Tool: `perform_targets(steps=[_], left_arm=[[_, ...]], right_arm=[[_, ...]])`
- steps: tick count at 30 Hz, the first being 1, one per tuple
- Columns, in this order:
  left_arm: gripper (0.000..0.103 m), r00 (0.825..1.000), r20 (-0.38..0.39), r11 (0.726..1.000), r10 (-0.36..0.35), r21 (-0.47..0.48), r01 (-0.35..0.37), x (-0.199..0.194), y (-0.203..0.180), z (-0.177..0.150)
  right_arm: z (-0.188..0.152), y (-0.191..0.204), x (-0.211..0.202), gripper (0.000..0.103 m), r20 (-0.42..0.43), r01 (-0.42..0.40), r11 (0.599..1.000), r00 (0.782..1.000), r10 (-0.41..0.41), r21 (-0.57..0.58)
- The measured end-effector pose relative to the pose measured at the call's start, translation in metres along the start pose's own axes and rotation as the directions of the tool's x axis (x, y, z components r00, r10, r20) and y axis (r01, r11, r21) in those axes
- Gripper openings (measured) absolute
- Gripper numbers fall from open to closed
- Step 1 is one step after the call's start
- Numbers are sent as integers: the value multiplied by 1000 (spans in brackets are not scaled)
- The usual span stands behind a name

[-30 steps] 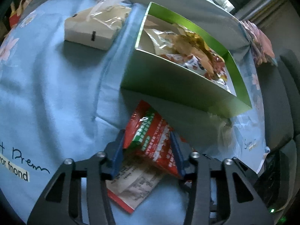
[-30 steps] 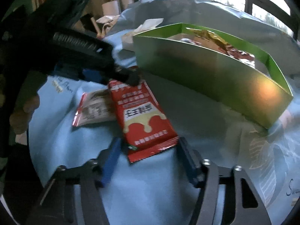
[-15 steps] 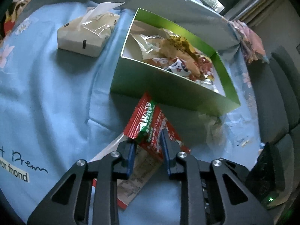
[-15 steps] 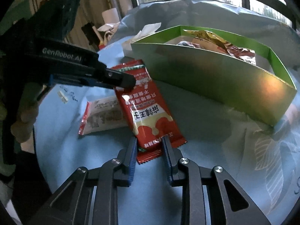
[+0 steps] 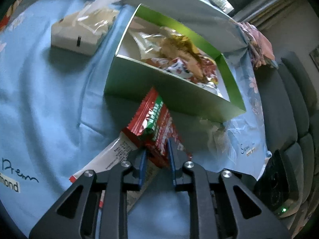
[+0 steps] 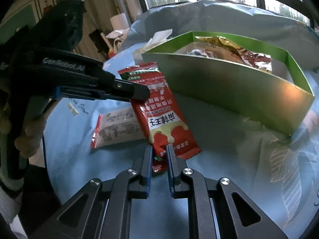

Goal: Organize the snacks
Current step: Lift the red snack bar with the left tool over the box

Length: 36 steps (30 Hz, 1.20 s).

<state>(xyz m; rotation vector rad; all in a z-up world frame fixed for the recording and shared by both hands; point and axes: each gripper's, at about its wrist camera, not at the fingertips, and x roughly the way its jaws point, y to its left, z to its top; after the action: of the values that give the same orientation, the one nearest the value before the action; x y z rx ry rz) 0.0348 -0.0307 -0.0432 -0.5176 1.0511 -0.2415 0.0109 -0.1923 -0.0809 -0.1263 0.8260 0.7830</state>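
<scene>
A red snack packet (image 5: 153, 119) is held at both ends just in front of the green box (image 5: 159, 87). My left gripper (image 5: 156, 147) is shut on its far end with the green stripe. In the right wrist view the same red packet (image 6: 159, 111) slants up from my right gripper (image 6: 159, 149), shut on its near sealed end, to the left gripper (image 6: 142, 92) coming in from the left. A second packet (image 6: 117, 127), white back up with red edges, lies flat on the blue cloth beneath. The green box (image 6: 229, 91) holds several snack bags.
A white tissue box (image 5: 79, 33) sits left of the green box on the blue cloth. A grey sofa (image 5: 289, 109) and a black device with a green light (image 5: 279, 189) are at the right. A person's hand (image 6: 30, 135) holds the left gripper's handle.
Both grippers closed from open onto the red packet. Its far end has lifted off the cloth and off the white packet; the box looks slightly farther in the left view.
</scene>
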Motion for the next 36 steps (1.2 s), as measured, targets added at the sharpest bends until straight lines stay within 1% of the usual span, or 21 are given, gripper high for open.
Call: perform_targets(steps=[2, 3, 5, 6, 7, 8, 10, 12, 14, 16, 18, 22, 24, 26, 28, 29, 30, 31, 33, 36], left_arm=[[21, 1000, -6, 1000, 1, -20, -1, 4, 2, 1], [22, 1000, -8, 1000, -1, -25, 1, 6, 3, 2], [25, 1000, -20, 999, 2, -35, -3, 10, 3, 4], [28, 1000, -29, 999, 3, -35, -4, 14, 3, 5], [32, 999, -33, 999, 5, -37, -6, 15, 3, 5], [33, 999, -38, 999, 7, -38, -9, 18, 3, 5], [37, 999, -45, 999, 8, -38, -10, 21, 2, 7], [39, 999, -49, 999, 3, -44, -5, 23, 1, 8], [42, 999, -54, 998, -4, -57, 1, 26, 1, 10], [44, 998, -59, 998, -18, -67, 14, 28, 3, 11], [44, 998, -60, 998, -17, -66, 13, 29, 2, 12], [45, 998, -57, 998, 5, -57, -8, 29, -2, 12], [43, 998, -54, 999, 16, -50, -19, 29, -5, 11], [40, 998, -54, 999, 21, -44, -24, 30, -6, 9], [34, 998, -57, 999, 23, -42, -26, 33, -7, 9], [33, 998, -56, 999, 26, -39, -28, 34, -8, 8], [31, 998, -55, 999, 30, -36, -32, 34, -9, 8], [28, 998, -55, 999, 28, -37, -30, 34, -9, 8], [26, 998, -60, 999, 9, -41, -11, 33, -8, 8], [24, 999, -46, 999, 16, -28, -17, 28, -12, 6]], right_arm=[[3, -2, 3, 15, 3, 10, 1000, 1000, -10, 9], [2, -2, 2, 15, 1, 28, 1000, 1000, -28, 3], [4, -2, 2, 19, 7, 65, 998, 998, -65, -2], [5, -3, 3, 21, 1, 78, 997, 997, -78, -8], [5, -4, 4, 27, -3, 90, 996, 996, -91, -8], [6, -5, 4, 32, -5, 108, 994, 994, -108, -2], [9, -9, 4, 56, -4, 115, 993, 993, -115, 13], [13, -14, 1, 64, 5, 128, 992, 992, -128, 19], [20, -20, 2, 65, 6, 150, 989, 989, -150, 11], [26, -25, 8, 69, -19, 143, 990, 990, -143, 6], [28, -32, 16, 69, -56, 105, 994, 993, -103, 19], [25, -32, 17, 69, -54, 63, 998, 997, -62, 23], [22, -29, 16, 69, -63, 7, 1000, 998, -5, 24], [20, -24, 17, 69, -73, 18, 1000, 997, -18, -3], [17, -19, 19, 68, -80, 43, 998, 996, -46, -35], [16, -15, 21, 66, -84, 70, 995, 994, -76, -65], [16, -11, 22, 58, -81, 110, 989, 990, -118, -95], [16, -13, 22, 52, -78, 107, 990, 990, -114, -90], [16, -22, 17, 48, -72, 69, 997, 995, -72, -40], [15, -21, 14, 46, -59, 70, 997, 996, -72, -36]])
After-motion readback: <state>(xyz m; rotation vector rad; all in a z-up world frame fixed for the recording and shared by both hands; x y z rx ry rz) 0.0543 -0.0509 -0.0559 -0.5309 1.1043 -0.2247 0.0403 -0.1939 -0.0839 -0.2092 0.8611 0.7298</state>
